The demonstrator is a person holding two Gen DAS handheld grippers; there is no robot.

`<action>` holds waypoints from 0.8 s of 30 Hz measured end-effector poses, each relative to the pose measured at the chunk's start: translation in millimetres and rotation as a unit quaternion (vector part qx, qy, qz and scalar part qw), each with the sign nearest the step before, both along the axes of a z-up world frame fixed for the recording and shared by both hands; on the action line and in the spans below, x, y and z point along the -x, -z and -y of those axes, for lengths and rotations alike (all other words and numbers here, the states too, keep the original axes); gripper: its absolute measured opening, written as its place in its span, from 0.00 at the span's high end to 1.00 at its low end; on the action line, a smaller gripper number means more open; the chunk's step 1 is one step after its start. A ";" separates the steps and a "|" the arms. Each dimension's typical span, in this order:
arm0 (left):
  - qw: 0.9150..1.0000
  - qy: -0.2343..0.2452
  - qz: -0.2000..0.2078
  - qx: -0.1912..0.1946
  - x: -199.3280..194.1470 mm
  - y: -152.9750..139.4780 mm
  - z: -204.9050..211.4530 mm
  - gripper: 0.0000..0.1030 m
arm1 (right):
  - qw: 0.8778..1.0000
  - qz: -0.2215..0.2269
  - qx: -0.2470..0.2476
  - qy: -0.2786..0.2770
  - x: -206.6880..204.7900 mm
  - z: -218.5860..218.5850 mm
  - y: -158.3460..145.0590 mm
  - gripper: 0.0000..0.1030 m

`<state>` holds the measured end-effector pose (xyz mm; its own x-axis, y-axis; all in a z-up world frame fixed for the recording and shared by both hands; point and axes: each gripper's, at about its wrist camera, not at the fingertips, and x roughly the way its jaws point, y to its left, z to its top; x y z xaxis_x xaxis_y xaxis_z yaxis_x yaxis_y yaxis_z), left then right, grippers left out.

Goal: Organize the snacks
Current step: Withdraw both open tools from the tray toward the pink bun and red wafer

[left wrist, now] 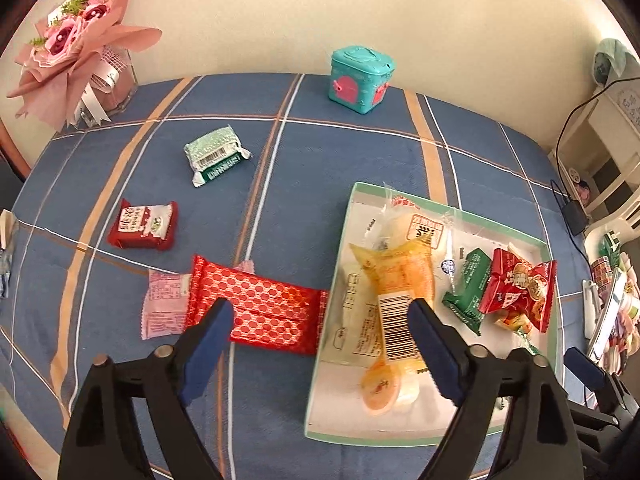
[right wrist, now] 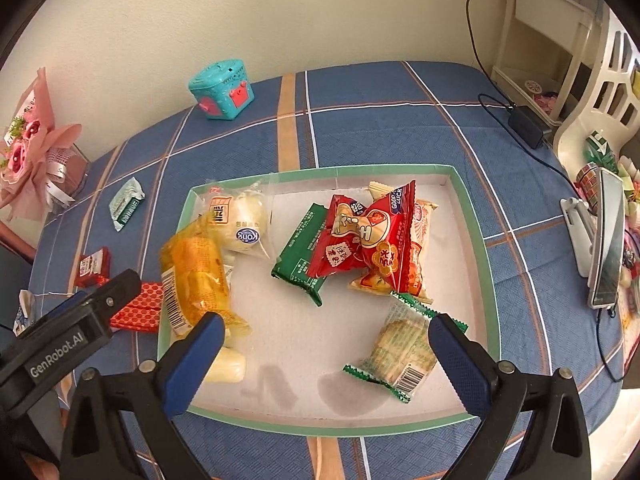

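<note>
Both the left gripper (left wrist: 320, 312) and the right gripper (right wrist: 326, 328) have fingers wide apart, holding nothing; the tray (right wrist: 476, 216) rim is at lower centre of the frame.

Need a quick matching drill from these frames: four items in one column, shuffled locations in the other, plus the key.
1. teal cube-shaped box
2. red honeycomb-patterned wrapper
3. yellow-orange bagged pastry
4. pink paper flower bouquet

A. in the green-rimmed white tray, its left side in the right wrist view
B. table's far edge, by the wall
C. on the blue plaid tablecloth, against the tray's outside
D. table's far left corner

1-B, 2-C, 3-A, 4-D
</note>
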<state>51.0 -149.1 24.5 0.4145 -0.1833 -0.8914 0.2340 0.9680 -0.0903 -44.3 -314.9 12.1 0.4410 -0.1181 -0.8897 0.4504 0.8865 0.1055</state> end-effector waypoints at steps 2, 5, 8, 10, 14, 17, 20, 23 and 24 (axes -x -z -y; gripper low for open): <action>1.000 -0.004 0.007 0.000 1.3 -1.3 -3.7 0.06 | 1.000 0.002 0.000 -0.001 1.3 -1.5 -0.2 0.00; 1.000 -0.007 0.013 0.004 3.2 -2.3 -8.2 0.05 | 1.000 0.008 0.002 -0.007 3.1 -5.4 -1.5 0.00; 1.000 -0.004 0.021 0.004 5.9 -4.0 -10.8 0.05 | 1.000 0.016 0.008 -0.015 4.8 -10.9 -3.6 0.00; 1.000 -0.002 0.029 0.003 8.4 -5.7 -13.0 0.05 | 0.999 0.020 0.015 -0.020 5.5 -15.0 -4.4 0.00; 0.999 0.003 0.044 -0.004 13.2 -8.2 -16.5 0.05 | 0.999 0.021 0.018 -0.027 5.7 -21.2 -4.4 0.00; 0.999 0.007 0.050 -0.010 15.3 -9.1 -17.9 0.05 | 0.999 0.022 0.017 -0.028 6.8 -24.1 -3.9 0.00; 0.998 0.009 0.057 -0.016 17.8 -10.1 -20.1 0.05 | 0.999 0.025 0.014 -0.027 7.4 -25.7 -3.5 0.00; 0.998 0.007 0.058 -0.016 18.7 -10.8 -24.2 0.05 | 0.999 0.026 0.013 -0.028 6.7 -28.8 -3.6 0.00; 0.998 0.006 0.057 -0.015 18.2 -10.8 -26.3 0.05 | 0.999 0.026 0.012 -0.030 5.8 -30.1 -3.5 0.00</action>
<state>32.8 -122.8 35.3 0.5110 -0.1635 -0.8439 0.2532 0.9668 -0.0340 -50.2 -284.8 15.6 0.4940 -0.1112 -0.8623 0.3902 0.9147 0.1055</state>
